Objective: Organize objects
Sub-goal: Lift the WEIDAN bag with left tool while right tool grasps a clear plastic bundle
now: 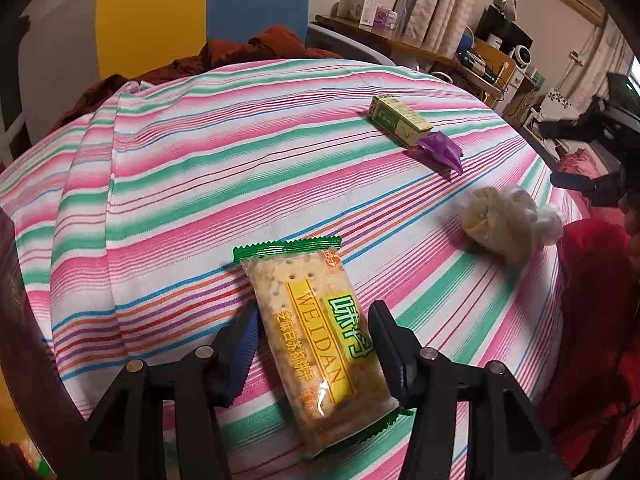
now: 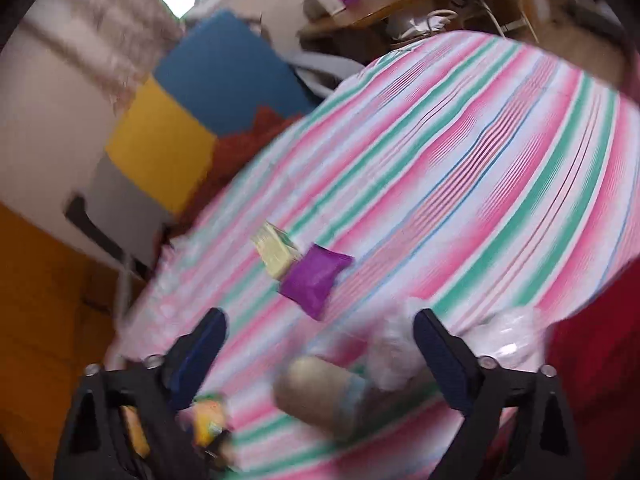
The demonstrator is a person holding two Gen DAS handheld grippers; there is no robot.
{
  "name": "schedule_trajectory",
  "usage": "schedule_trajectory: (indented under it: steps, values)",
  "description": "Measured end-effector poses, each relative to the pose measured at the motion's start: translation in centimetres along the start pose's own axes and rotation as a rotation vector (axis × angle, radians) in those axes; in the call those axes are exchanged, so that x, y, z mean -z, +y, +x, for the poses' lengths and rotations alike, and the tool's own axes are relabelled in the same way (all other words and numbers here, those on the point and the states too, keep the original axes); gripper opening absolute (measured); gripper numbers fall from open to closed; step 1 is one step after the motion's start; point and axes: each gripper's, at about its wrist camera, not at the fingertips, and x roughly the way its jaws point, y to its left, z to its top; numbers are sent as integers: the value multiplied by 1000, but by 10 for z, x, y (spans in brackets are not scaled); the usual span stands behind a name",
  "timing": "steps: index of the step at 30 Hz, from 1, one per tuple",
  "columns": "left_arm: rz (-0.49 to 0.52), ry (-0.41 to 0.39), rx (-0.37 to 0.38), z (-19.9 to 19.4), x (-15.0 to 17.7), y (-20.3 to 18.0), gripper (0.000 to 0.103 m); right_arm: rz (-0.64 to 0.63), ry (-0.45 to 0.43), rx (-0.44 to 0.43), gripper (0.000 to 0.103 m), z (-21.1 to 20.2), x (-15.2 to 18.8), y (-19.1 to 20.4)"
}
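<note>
From the left wrist camera I see my left gripper (image 1: 314, 332) spread wide over a Weidan cracker packet (image 1: 316, 344) that lies flat on the striped bedsheet (image 1: 200, 168). The packet sits between the 2 fingers, its left edge just beside the left finger's blue pad (image 1: 245, 350), while the right finger stands apart from it. Farther up the sheet a green and yellow carton (image 1: 400, 120) lies touching a crumpled purple packet (image 1: 440, 154). To the right, a cream bun in a clear plastic bag (image 1: 500, 224) rests near the sheet's edge, beside red fabric (image 1: 592, 320). This view alone gives readable print on the cracker wrapper.

The right wrist camera is smeared with blur. My right gripper (image 2: 320, 340) is spread open with nothing between the pads. Below it lies what looks like the bagged bun (image 2: 320, 396), too blurred for me to be certain. Up the striped sheet the carton (image 2: 276, 254) and purple packet (image 2: 314, 280) lie touching. Only this view shows the purple packet's broad flat face, and a blue and yellow panel (image 2: 192, 112) beyond the bed.
</note>
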Motion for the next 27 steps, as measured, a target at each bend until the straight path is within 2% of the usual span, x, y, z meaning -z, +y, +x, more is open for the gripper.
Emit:
schedule_trajectory:
  steps: [4, 9, 11, 12, 13, 17, 20, 23, 27]
  values:
    - [13, -22, -9, 6, -2, -3, 57, -87, 147, 138, 77, 22, -4, 2]
    - [5, -37, 5, 6, -1, -1, 57, -153, 292, 259, 71, 64, 1, 7]
    - [9, -47, 4, 6, 1, -1, 57, -163, 337, 297, 60, 79, 3, 7]
    - [15, -54, 2, 5, 1, -2, 57, -150, 350, 290, 43, 82, 3, 5]
    - [17, -63, 2, 5, 3, -2, 57, -136, 348, 274, 40, 83, 2, 3]
    - [24, -106, -1, 4, 8, -3, 55, -60, 300, 212, 40, 77, -4, -7]
    - [18, -106, -6, 2, 9, -2, 52, -4, 250, 176, 40, 79, -6, -13]
    - [-3, -107, -6, -2, 10, 1, 49, -25, 204, 193, 40, 82, -7, -9]
    - [-20, -95, 0, -10, 11, 0, 45, -23, 107, 137, 40, 65, -12, -7]
